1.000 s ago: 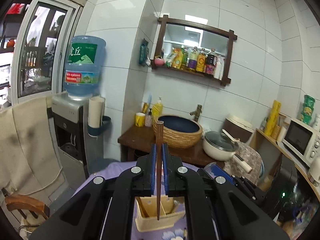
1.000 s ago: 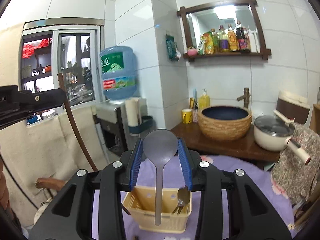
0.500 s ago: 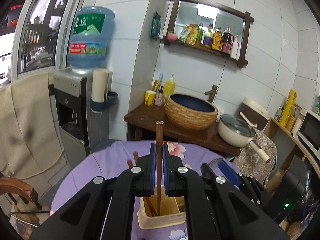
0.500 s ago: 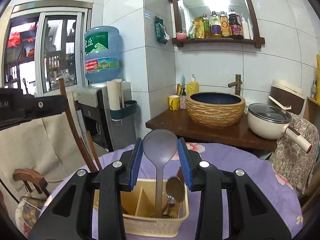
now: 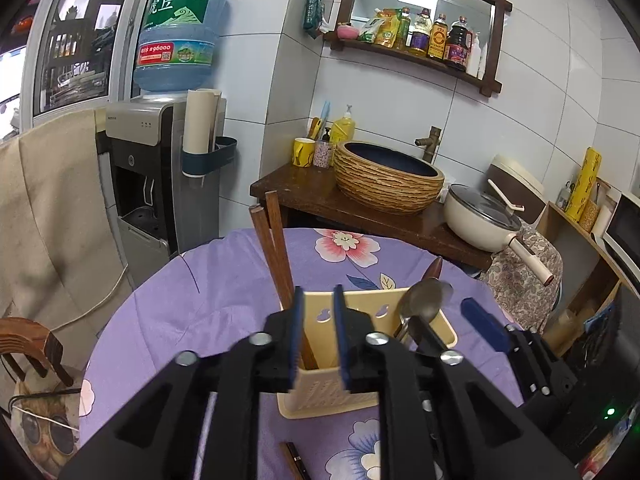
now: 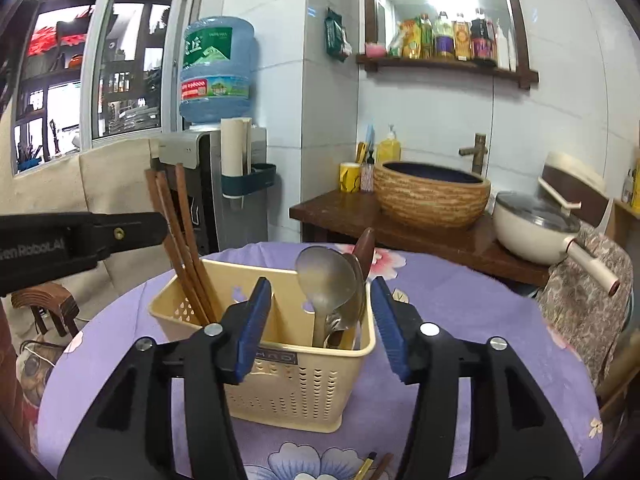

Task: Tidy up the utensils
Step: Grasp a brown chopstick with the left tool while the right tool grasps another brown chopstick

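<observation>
A cream plastic utensil basket [image 6: 280, 364] stands on the purple flowered tablecloth; it also shows in the left wrist view [image 5: 332, 396]. Brown wooden chopsticks [image 6: 188, 248] lean in its left compartment, also seen in the left wrist view [image 5: 278, 252]. Metal spoons [image 6: 326, 276] stand in its right compartment, also in the left wrist view [image 5: 424, 300]. My left gripper [image 5: 318, 340] is open and empty, just above the basket's near rim. My right gripper [image 6: 320, 330] is open and empty, its jaws either side of the spoon compartment.
A loose chopstick [image 5: 294, 460] lies on the cloth in front of the basket; two tips also show in the right wrist view [image 6: 374, 466]. Behind the table stand a wooden counter with a woven basin [image 6: 432, 192], a white pot [image 6: 536, 228] and a water dispenser [image 5: 160, 168].
Both grippers lowered to the basket and opened. The left let go of a chopstick into the left compartment; the right let go of the spoon into the right compartment.
</observation>
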Demonstrator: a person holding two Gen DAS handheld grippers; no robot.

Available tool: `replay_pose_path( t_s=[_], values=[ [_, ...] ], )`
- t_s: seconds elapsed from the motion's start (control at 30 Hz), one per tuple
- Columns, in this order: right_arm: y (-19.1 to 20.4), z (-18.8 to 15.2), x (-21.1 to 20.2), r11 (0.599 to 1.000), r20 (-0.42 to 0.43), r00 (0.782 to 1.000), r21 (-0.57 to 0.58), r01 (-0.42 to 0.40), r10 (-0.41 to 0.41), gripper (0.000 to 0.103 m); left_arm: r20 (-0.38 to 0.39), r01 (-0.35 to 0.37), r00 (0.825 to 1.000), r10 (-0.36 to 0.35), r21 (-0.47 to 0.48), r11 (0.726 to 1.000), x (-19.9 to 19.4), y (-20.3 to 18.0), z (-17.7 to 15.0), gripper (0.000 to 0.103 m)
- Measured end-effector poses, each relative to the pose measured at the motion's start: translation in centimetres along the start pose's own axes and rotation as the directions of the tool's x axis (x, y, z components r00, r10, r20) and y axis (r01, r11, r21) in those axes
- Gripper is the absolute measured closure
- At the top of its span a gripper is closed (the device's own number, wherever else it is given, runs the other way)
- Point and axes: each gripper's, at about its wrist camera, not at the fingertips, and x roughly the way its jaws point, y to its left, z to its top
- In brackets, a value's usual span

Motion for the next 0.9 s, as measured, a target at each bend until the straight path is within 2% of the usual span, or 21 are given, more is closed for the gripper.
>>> replay_pose_path(
  t_s=[0.07,0.2,0.27,0.37,0.57,0.63,0.83,0.9],
  values=[
    [-0.1,-0.3,-1.4,1.000,0.018,1.000,-0.006,0.004,-0.004,0.048,0.014,0.001,1.000,-0.001,-0.011,1.000,-1.0,0.4,-0.7,0.061],
    [-0.6,-1.2,-3.8,1.000,-0.017,1.000,0.012,0.002,-0.002,0.048,0.008,-0.009,1.000,0.010,-0.031,0.999,-2.6,1.6,-2.8,0.049],
    [-0.9,-1.8,-4.7,1.000,-0.054,0.999,0.024,0.006,-0.004,0.048,-0.018,-0.031,0.999,0.030,-0.035,0.999,-2.8,2.2,-4.4,0.049],
    [-1.5,-3.4,-5.3,0.999,-0.151,0.989,0.052,0.004,0.004,0.048,-0.106,-0.064,0.993,0.061,-0.024,0.998,-2.0,3.1,-7.2,0.049],
    [-2.2,-8.4,-4.6,0.995,-0.340,0.940,0.096,0.016,0.018,0.048,-0.262,-0.083,0.962,0.077,-0.012,0.997,0.2,4.4,-12.3,0.057],
    [-2.4,-9.9,-3.9,0.992,-0.385,0.923,0.120,0.025,0.023,0.049,-0.285,-0.084,0.955,0.077,-0.011,0.996,0.5,4.6,-13.5,0.059],
    [-3.7,-13.1,-2.2,0.972,-0.479,0.878,0.212,0.097,0.017,0.066,-0.317,-0.095,0.944,0.091,0.004,0.996,1.3,4.6,-15.8,0.062],
    [-4.2,-13.7,-1.7,0.965,-0.498,0.867,0.236,0.115,0.018,0.068,-0.326,-0.100,0.941,0.097,0.005,0.995,1.5,4.4,-16.3,0.063]
  ],
)
